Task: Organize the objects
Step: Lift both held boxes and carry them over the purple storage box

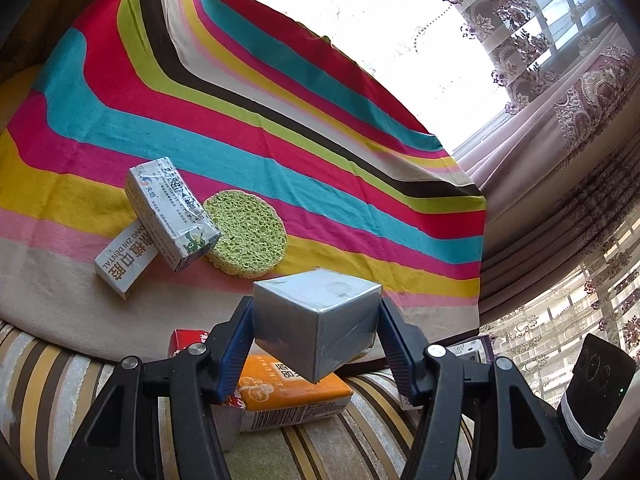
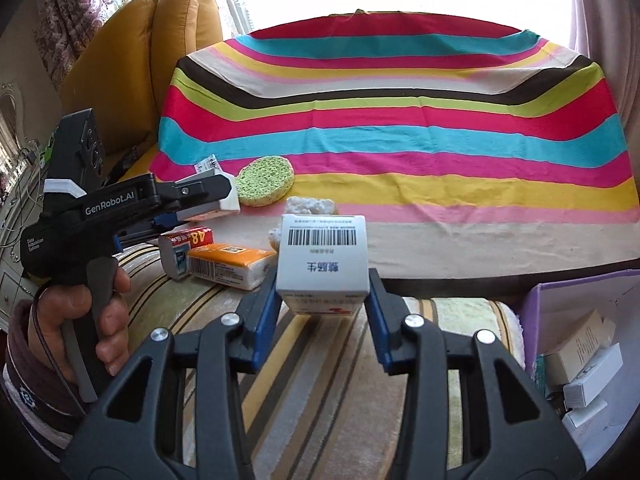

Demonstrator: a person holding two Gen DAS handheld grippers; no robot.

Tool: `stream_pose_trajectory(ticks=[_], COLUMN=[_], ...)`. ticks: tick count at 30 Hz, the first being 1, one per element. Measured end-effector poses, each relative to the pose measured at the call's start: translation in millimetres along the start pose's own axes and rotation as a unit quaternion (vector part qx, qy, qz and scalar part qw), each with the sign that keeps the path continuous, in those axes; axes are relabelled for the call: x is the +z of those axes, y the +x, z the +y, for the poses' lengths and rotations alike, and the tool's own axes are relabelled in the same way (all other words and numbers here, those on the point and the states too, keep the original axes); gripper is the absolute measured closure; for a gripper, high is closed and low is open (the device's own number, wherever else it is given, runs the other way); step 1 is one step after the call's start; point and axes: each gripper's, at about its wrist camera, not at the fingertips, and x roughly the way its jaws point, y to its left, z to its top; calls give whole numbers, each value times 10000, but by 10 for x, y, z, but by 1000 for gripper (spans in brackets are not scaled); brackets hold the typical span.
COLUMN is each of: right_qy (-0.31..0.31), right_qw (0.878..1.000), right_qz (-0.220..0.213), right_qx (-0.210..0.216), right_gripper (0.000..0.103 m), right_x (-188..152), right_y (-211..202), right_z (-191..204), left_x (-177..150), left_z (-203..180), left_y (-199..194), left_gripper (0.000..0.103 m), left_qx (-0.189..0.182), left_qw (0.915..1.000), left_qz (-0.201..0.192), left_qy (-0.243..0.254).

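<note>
My left claw [image 1: 316, 332] is pinching a grey cube box [image 1: 316, 324] between its blue pads, tilted corner-down, lifted clear of the striped sofa cushion [image 1: 60, 392]. My right claw [image 2: 322, 300] is clamped on a white barcode box [image 2: 323, 258], barcode face up, also off the surface.

Near, below the left claw: an orange packet [image 1: 292, 392] lies flat on the cushion, a red box [image 1: 186, 342] just beside it. The cube hangs right over the packet, so there is little clearance downward.

Mid: the front edge of the rainbow cloth [image 1: 280, 120] meets the cushion. On it, a dental box [image 1: 124, 260] lies flat, a second white carton [image 1: 170, 212] leans across it, and a green sponge [image 1: 248, 234] touches that carton's low end. Right of the sponge the cloth is bare up to its right edge, where it drops off toward the curtains [image 1: 560, 140].

Right wrist view only: a purple bin [image 2: 580, 320] at the right edge holds several white cartons, and a crumpled white lump [image 2: 310, 205] sits on the cloth behind the barcode box. It also shows my left hand [image 2: 76, 320] on the trigger and a mustard armchair [image 2: 160, 40] beyond the cloth's left edge. From that side the left claw's load is hidden by its body.

Far: a bright window, detail washed out.
</note>
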Motion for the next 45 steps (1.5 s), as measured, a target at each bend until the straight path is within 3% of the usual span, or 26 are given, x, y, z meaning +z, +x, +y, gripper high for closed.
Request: stream_pose_trajectory(ticks=[8,18,30,45], right_qy=[227,386,818,1244], right_qw=[9995,9976,9895,9736], right_qz=[-19,-77,-135,-145], right_qx=[-196,-568,-1181,-1908], right_gripper=[58,58,58,58], right_x=[-34,-97,-245,-550], right_y=[-66,-186,-421,-752], right_z=[-217,-486,-1041,-1673], left_x=[-182,-388,-536,-795], left_z=[-329,-707,-1185,-1881], left_y=[-134,-22,296,723], left_gripper=[42,42,42,42], left_qx=[212,228,58,-129], left_qw=[9987,9954,9889,9743], left_qz=[-73,208,612,1059], left_qy=[465,903,1352,1984])
